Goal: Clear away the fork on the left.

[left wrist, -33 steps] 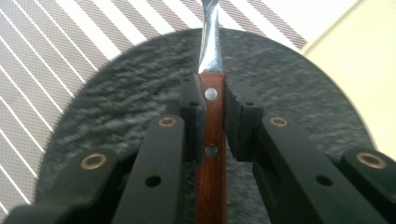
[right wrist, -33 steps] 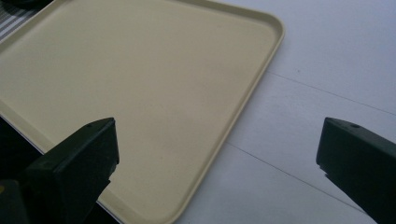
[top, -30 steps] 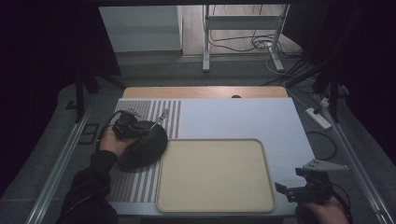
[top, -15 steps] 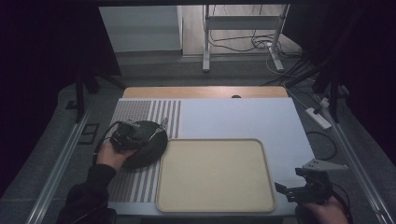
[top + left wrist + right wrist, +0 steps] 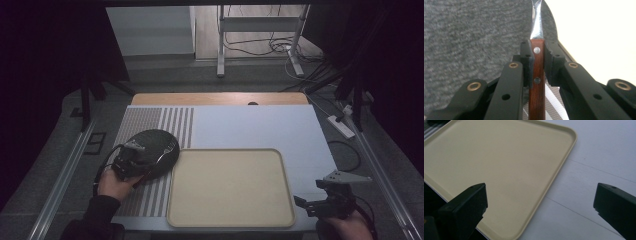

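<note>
My left gripper [image 5: 131, 161] is shut on a utensil's wooden handle [image 5: 537, 75], which has two rivets. Its shiny metal shaft [image 5: 536, 23] reaches forward over a dark grey round plate [image 5: 152, 141], whose speckled surface [image 5: 474, 37] lies under the jaws. The utensil's tip is cut off at the top of the left gripper view. A beige tray [image 5: 230, 187] sits right of the plate, its edge touching or just beside it. My right gripper [image 5: 309, 206] hovers open at the tray's near right corner, with nothing between its jaws [image 5: 539, 202].
Plate and tray rest on a white mat [image 5: 260, 127] with a grey striped section [image 5: 150, 120] at the left. A wooden table edge [image 5: 220, 98] runs along the far side. Beyond it are cables and a metal stand [image 5: 260, 45] on the floor.
My left gripper has drawn back across the plate toward the person, with the utensil in it. The right gripper has stayed still.
</note>
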`<act>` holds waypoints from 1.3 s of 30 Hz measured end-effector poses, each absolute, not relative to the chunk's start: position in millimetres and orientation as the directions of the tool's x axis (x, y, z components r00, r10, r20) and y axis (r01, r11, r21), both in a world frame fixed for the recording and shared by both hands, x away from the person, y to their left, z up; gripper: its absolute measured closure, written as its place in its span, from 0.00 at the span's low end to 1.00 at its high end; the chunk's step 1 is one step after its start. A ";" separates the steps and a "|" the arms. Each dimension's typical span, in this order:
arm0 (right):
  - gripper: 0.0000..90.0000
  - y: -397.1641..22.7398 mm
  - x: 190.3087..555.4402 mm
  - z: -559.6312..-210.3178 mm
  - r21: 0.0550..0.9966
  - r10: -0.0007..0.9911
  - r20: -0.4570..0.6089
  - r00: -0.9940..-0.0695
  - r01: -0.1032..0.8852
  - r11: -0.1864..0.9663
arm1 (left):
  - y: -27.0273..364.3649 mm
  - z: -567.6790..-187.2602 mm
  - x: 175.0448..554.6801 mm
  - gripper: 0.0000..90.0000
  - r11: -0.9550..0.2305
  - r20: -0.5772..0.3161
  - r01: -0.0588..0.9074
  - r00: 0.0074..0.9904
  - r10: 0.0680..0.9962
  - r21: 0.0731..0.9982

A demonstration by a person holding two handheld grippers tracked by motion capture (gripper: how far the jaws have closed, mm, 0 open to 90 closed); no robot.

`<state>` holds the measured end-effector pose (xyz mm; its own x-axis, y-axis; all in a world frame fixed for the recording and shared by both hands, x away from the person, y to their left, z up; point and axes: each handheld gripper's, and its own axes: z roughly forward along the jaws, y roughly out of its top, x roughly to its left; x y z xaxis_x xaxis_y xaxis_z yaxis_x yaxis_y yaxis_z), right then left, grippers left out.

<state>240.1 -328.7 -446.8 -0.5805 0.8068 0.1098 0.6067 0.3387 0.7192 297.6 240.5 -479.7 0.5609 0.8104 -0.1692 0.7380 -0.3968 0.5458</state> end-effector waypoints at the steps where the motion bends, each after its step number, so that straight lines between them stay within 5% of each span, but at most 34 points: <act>1: 0.00 -328.7 240.1 -446.8 0.719 0.807 0.110 -0.581 0.607 0.339 | 240.5 -479.7 297.6 0.86 -0.397 -0.169 0.738 0.561 0.810 0.546; 39: 0.00 -326.9 240.6 -447.2 0.716 0.802 0.099 -0.589 0.602 0.354 | 128.0 -490.7 301.6 0.86 -0.468 -0.210 0.721 0.633 0.745 0.511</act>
